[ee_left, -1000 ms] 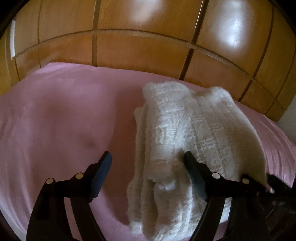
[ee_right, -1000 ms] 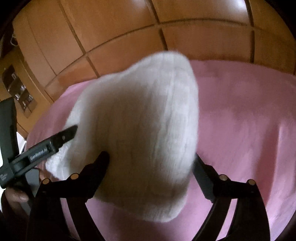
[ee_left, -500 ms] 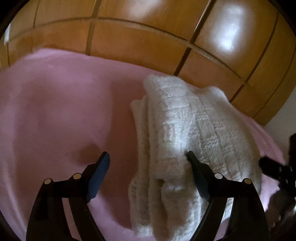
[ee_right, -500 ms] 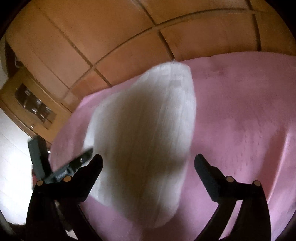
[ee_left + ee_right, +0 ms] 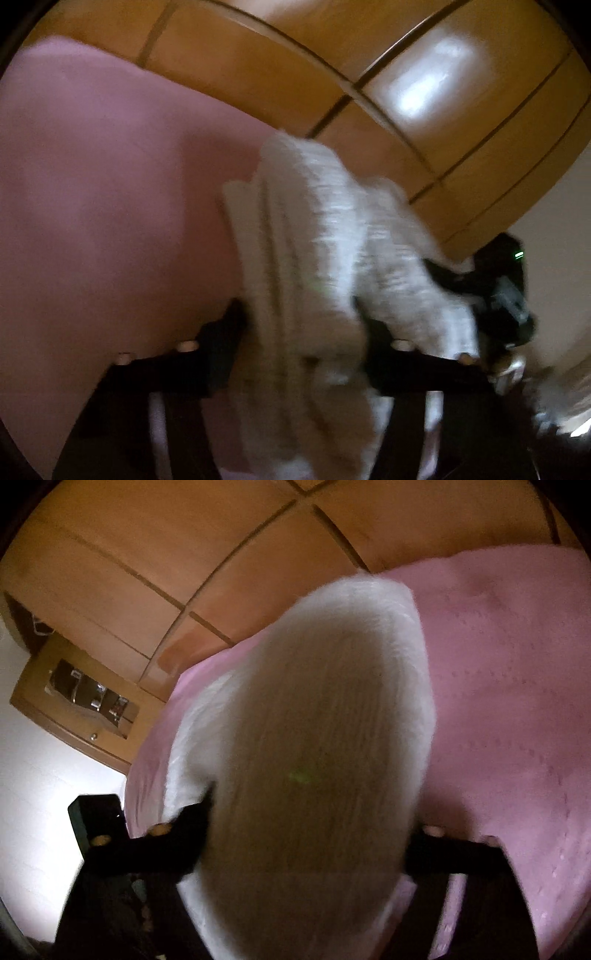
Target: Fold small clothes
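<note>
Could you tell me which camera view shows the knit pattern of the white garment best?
The left wrist view: the white knitted garment shows its ribbed texture and folded layers, though blurred. The right wrist view shows only a shadowed, smeared mass.

The pink bedspread (image 5: 92,221) lies bare left of the white knit garment (image 5: 314,240); the wooden wardrobe (image 5: 258,66) blocks passage beyond it.

A fluffy white knitted garment (image 5: 332,266) with a ribbed, woolly surface lies on a soft matt pink blanket (image 5: 103,206), backed by glossy varnished wooden cupboard doors (image 5: 436,74).
</note>
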`<state>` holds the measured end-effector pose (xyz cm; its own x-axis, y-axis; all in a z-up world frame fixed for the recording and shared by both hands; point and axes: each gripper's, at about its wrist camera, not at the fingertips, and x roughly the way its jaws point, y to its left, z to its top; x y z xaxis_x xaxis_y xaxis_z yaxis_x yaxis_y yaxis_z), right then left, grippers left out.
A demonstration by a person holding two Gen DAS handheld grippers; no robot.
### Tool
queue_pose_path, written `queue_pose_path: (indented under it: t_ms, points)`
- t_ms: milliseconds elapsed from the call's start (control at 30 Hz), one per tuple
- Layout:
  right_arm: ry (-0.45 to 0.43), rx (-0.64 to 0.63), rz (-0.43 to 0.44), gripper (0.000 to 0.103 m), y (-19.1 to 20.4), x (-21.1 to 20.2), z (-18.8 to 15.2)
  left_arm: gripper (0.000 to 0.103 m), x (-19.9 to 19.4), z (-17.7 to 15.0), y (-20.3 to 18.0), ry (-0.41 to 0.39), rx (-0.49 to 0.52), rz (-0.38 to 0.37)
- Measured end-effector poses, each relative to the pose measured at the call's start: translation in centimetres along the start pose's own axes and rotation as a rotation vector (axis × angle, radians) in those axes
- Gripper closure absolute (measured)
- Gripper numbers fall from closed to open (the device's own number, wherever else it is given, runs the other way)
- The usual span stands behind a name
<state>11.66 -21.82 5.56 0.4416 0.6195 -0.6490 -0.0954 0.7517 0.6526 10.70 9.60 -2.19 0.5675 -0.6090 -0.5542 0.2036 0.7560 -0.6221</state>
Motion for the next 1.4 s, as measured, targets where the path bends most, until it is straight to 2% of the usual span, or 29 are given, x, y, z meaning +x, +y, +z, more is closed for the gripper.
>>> queue_pose_path:
  t_ms: [33,133,233,333,467,600,733,800,867,900,933,1000,1067,1100,1200,1267,1300,1333,1400]
  points:
    - [-0.016,-0.028,-0.018,0.044,0.7,-0.6,-0.2,0.056,-0.1,-0.1,-0.2,-0.01,-0.006,-0.017]
    - [-0.054,-0.099,-0.064,0.051,2.7,-1.9,-0.7,0.06,-0.1,-0.3,-1.4,-0.015,0.015,-0.042]
    - [-0.109,-0.131,-0.08,0.053,3.5,-4.6,-1.4,0.062,-0.1,-0.1,-2.9,-0.017,0.021,-0.078]
    - [-0.17,-0.128,-0.094,0.053,2.6,-8.2,-1.8,0.062,1.4,0.3,-5.7,0.013,0.046,-0.129]
    - [-0.263,-0.093,-0.145,0.053,-0.3,-14.0,-2.3,0.062,5.0,0.5,-11.3,0.063,0.132,-0.176]
    - [-0.351,-0.012,-0.227,0.053,-5.4,-20.0,-3.1,0.062,9.8,0.5,-17.8,0.125,0.215,-0.23]
    - [-0.384,0.102,-0.32,0.053,-11.1,-23.1,-4.7,0.062,14.6,-0.6,-24.3,0.193,0.311,-0.249]
    - [-0.385,0.17,-0.367,0.05,-14.3,-23.9,-6.1,0.062,17.4,-1.9,-27.2,0.238,0.374,-0.208]
    - [-0.383,0.23,-0.387,0.042,-16.6,-24.0,-7.4,0.062,19.4,-3.5,-28.8,0.262,0.438,-0.138]
    - [-0.39,0.253,-0.381,0.033,-17.3,-24.1,-8.0,0.062,20.2,-4.5,-29.4,0.26,0.484,-0.08]
    - [-0.411,0.279,-0.384,0.026,-17.7,-24.5,-8.8,0.062,20.8,-4.7,-29.8,0.256,0.504,-0.053]
    - [-0.436,0.267,-0.42,0.024,-17.1,-25.3,-9.3,0.062,20.6,-5.1,-29.8,0.221,0.529,-0.015]
    - [-0.489,0.225,-0.52,0.029,-15.3,-26.8,-9.7,0.062,20.1,-5.1,-30.2,0.183,0.549,0.03]
    - [-0.502,0.206,-0.548,0.039,-14.4,-27.2,-9.7,0.062,19.7,-5.3,-30.2,0.167,0.561,0.052]
    - [-0.527,0.104,-0.608,0.051,-10.8,-27.9,-10.2,0.062,19.2,-5.8,-29.3,0.136,0.573,0.113]
    - [-0.494,0.06,-0.591,0.055,-9.3,-26.5,-10.3,0.062,18.7,-6.3,-28.6,0.135,0.542,0.127]
    - [-0.467,0.05,-0.585,0.055,-9.9,-26.8,-11.1,0.062,18.1,-6.7,-28.1,0.137,0.529,0.128]
    - [-0.404,0.02,-0.649,0.055,-9.7,-24.7,-11.4,0.062,18.0,-6.9,-28.0,0.135,0.523,0.131]
    - [-0.362,-0.004,-0.739,0.053,-10.1,-22.7,-11.9,0.062,18.1,-7.0,-28.2,0.123,0.542,0.153]
